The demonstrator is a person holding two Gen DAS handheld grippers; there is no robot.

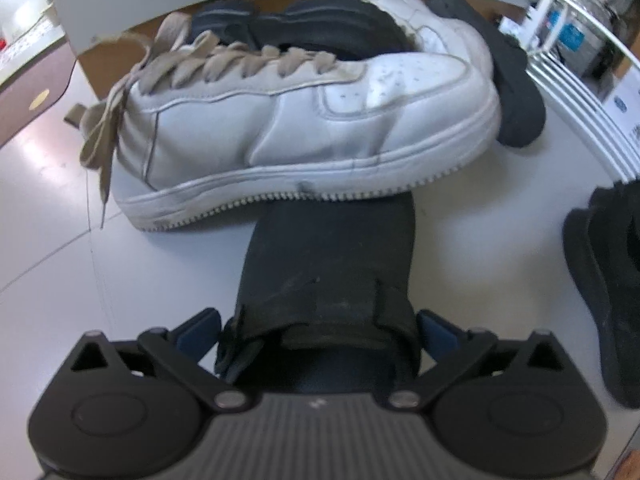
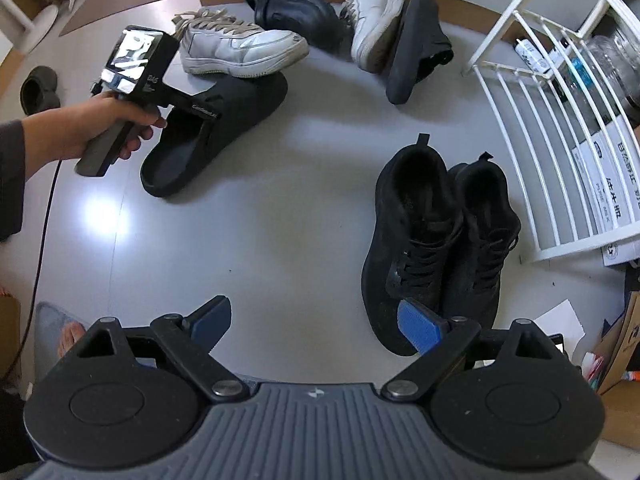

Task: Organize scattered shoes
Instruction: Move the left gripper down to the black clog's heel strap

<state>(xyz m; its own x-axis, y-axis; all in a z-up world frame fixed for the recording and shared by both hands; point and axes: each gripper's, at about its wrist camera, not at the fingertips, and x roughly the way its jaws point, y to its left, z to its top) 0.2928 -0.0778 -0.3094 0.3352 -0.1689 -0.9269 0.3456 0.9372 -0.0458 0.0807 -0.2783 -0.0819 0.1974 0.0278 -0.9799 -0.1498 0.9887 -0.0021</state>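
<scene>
My left gripper (image 1: 318, 320) is shut on the rear edge of a black slipper's (image 1: 328, 248) upper. A white sneaker (image 1: 300, 120) with beige laces rests on that slipper's toe. In the right wrist view a hand holds the left gripper (image 2: 136, 64) over the same black slipper (image 2: 240, 100), with the white sneaker (image 2: 240, 46) lying across its front. My right gripper (image 2: 316, 324) is open and holds nothing, just left of a pair of black lace-up sneakers (image 2: 420, 220) standing side by side.
Behind lie a black leather shoe (image 2: 300, 12), a second white sneaker (image 2: 374, 20) and a second black slipper (image 2: 416, 48) on its side. A white wire rack (image 2: 540, 120) stands at the right. A dark slipper (image 2: 40, 88) sits far left. A bare foot (image 2: 72, 336) shows bottom left.
</scene>
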